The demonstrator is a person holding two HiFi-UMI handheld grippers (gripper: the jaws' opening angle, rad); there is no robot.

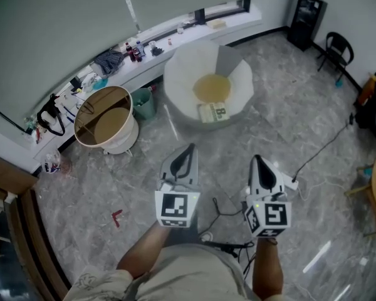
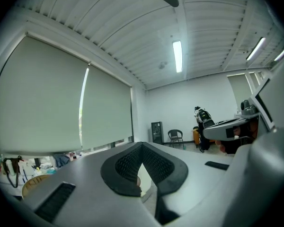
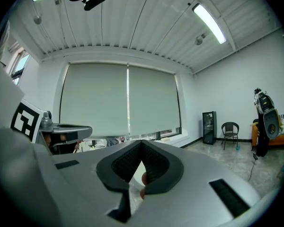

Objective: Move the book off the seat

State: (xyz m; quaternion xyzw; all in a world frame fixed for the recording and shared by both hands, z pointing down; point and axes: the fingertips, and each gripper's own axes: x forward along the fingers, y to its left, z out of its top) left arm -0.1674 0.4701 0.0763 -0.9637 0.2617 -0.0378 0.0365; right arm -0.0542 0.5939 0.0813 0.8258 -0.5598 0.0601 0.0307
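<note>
In the head view a pale book (image 1: 213, 112) with green print lies flat on the near edge of a round white seat (image 1: 238, 80), in front of a yellow cushion (image 1: 212, 88). Both grippers are held out level over the floor, short of the seat. My left gripper (image 1: 188, 148) is shut and empty, pointing toward the seat's near-left side. My right gripper (image 1: 257, 160) is shut and empty too, a little nearer to me and right of the book. In each gripper view the dark pads (image 2: 132, 162) (image 3: 154, 162) meet at the tip with nothing between them.
A round wooden-topped tub table (image 1: 106, 119) and a green bin (image 1: 144, 103) stand left of the seat. A cluttered window ledge (image 1: 113, 61) runs behind. Black cables (image 1: 313, 155) trail on the marble floor at right. A black cabinet (image 1: 307, 19) and a black chair (image 1: 335, 47) stand far right.
</note>
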